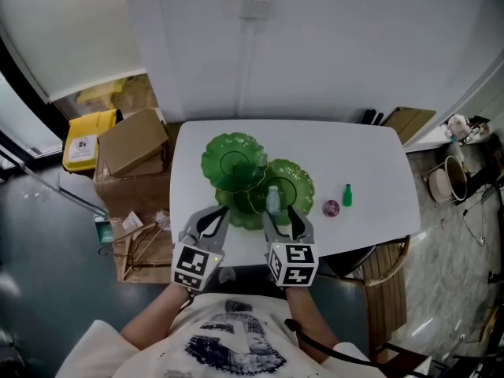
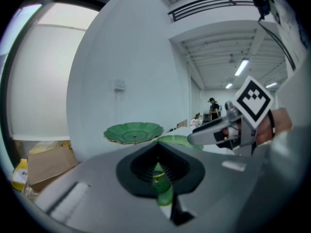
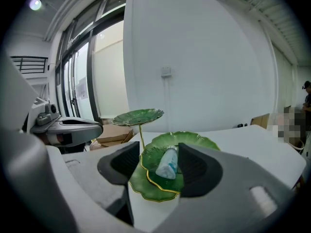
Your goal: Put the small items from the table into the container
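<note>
Between the parted jaws of the right gripper point(image 3: 159, 163), a small white tube point(image 3: 168, 163) was seen lying loose on a lower leaf of the green leaf-dish stand point(image 1: 211, 154), pressed by neither pad. The left gripper point(image 2: 158, 168) appeared closed on the stand's near rim, probably to steady it. This placement was judged done. Next, a green bottle point(image 1: 346, 195) and a red round item point(image 1: 331, 208), at 3 o'clock of the stand on the white table point(image 1: 378, 152), would need fetching. Cardboard boxes point(image 1: 130, 144) were noted at 9 o'clock, and a wall socket point(image 1: 254, 6) at 12.

Head overhead; gripper views low; tray point(image 1: 233, 144) shared
</note>
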`<state>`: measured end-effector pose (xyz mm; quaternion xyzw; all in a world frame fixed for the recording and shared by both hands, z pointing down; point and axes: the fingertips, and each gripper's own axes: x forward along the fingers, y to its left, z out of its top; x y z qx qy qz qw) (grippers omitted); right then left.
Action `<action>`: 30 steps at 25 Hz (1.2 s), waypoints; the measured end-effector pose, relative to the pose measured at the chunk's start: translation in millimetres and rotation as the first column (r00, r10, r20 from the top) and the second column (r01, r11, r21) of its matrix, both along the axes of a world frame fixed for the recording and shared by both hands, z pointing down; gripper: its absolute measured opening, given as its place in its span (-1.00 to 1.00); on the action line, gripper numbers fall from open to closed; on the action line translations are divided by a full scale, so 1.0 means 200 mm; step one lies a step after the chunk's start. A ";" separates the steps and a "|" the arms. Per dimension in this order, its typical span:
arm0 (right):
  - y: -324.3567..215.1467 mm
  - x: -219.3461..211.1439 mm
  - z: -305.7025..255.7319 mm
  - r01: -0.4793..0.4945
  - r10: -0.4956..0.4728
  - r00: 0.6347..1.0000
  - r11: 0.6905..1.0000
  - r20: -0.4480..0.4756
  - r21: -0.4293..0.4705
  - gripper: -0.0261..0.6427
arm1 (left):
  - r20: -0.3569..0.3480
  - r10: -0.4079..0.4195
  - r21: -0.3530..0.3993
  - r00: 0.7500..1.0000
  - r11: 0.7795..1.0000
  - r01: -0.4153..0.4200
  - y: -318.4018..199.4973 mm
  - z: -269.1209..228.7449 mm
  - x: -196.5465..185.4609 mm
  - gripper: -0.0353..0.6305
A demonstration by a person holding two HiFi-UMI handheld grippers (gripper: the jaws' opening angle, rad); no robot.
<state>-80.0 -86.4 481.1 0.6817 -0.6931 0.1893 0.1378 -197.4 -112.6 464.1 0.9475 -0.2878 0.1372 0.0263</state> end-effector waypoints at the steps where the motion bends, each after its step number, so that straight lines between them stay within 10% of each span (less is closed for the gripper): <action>1: 0.01 0.00 -0.02 -0.005 0.005 1.000 1.000 0.002 0.020 -0.19 | -0.001 -0.007 0.009 1.000 1.000 0.007 0.00 -0.02 0.00 -0.93; 30: 0.02 -0.10 -0.10 0.027 -0.027 1.000 0.995 0.001 0.100 -0.92 | 0.004 -0.089 0.040 0.996 0.995 0.088 -0.03 -0.05 -0.10 -0.93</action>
